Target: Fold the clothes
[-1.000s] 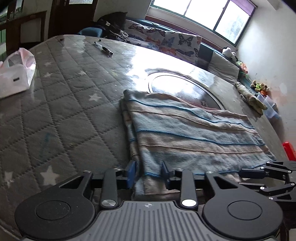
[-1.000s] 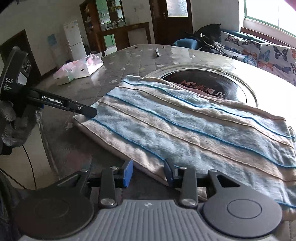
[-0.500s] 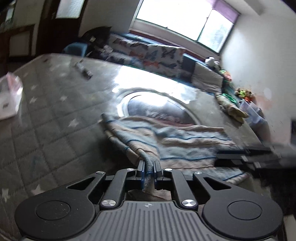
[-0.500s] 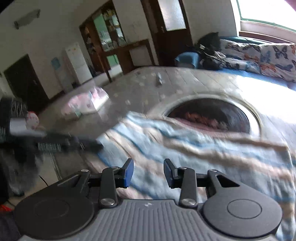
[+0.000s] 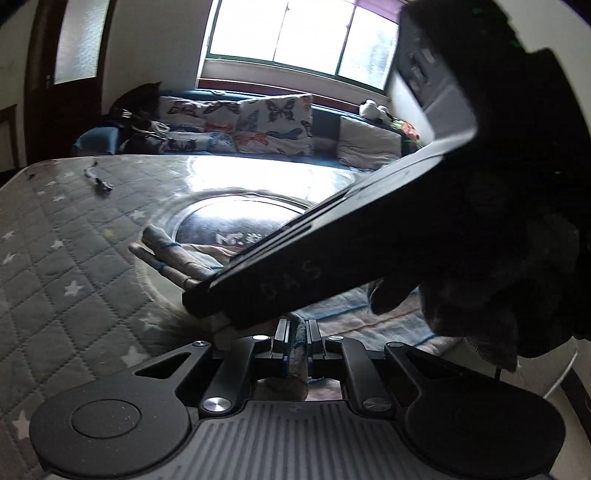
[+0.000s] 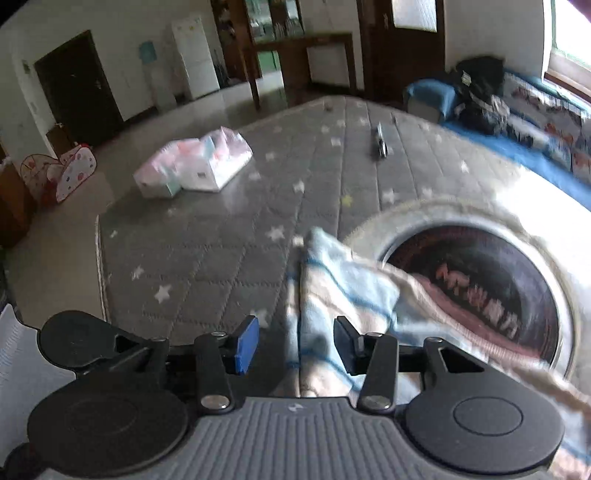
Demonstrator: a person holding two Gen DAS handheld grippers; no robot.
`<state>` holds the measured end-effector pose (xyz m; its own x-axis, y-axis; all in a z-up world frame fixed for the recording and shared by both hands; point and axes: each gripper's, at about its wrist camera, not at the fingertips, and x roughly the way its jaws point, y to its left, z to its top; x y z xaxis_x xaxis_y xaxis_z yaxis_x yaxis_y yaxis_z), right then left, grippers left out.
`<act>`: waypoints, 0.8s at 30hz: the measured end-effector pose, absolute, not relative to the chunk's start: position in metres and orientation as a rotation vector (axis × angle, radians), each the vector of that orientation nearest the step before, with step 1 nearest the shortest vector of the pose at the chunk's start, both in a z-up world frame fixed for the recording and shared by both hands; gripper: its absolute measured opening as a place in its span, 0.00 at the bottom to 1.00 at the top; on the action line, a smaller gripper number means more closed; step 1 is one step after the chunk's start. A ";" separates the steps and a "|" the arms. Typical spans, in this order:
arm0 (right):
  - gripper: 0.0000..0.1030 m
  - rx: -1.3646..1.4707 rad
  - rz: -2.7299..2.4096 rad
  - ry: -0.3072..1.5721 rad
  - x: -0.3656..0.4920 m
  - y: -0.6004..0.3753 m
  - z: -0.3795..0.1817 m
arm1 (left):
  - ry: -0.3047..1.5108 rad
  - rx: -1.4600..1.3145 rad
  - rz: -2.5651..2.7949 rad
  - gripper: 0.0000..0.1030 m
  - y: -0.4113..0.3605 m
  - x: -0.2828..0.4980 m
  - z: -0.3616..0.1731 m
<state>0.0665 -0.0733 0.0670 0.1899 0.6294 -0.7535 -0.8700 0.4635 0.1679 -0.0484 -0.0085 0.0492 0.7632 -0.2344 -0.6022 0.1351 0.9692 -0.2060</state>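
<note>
home living room | sofa [image 5: 236, 129] | fridge [image 6: 194, 55] | window [image 5: 295, 33]

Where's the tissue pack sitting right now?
Right wrist view, upper left: the pink tissue pack lies on the quilted table cover, far beyond the striped garment.

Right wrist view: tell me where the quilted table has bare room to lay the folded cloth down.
Bare quilt lies between the striped cloth and the pink tissue packs, running to the table edge. A smaller free strip separates the packs from the small dark object. It is crowded by the round center inset, which the cloth overlaps.
</note>
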 end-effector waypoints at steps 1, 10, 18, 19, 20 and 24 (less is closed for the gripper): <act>0.43 -0.326 1.074 0.880 0.067 -0.075 0.064 | 0.674 -0.147 -0.208 0.09 -0.010 -0.048 0.048; 0.12 -0.298 0.970 0.866 0.070 -0.107 0.044 | 0.672 -0.099 -0.306 0.11 -0.023 -0.047 0.046; 0.07 -0.099 0.820 0.839 0.084 -0.199 0.051 | 0.624 -0.090 -0.384 0.39 -0.017 -0.051 0.055; 0.07 -0.083 0.795 0.841 0.087 -0.213 0.053 | 0.620 -0.093 -0.387 0.41 -0.016 -0.049 0.055; 0.06 -0.069 0.770 0.842 0.091 -0.226 0.055 | 0.621 -0.095 -0.386 0.41 -0.015 -0.047 0.056; 0.06 -0.090 0.685 0.846 0.105 -0.264 0.062 | 0.656 -0.102 -0.368 0.41 -0.016 -0.038 0.051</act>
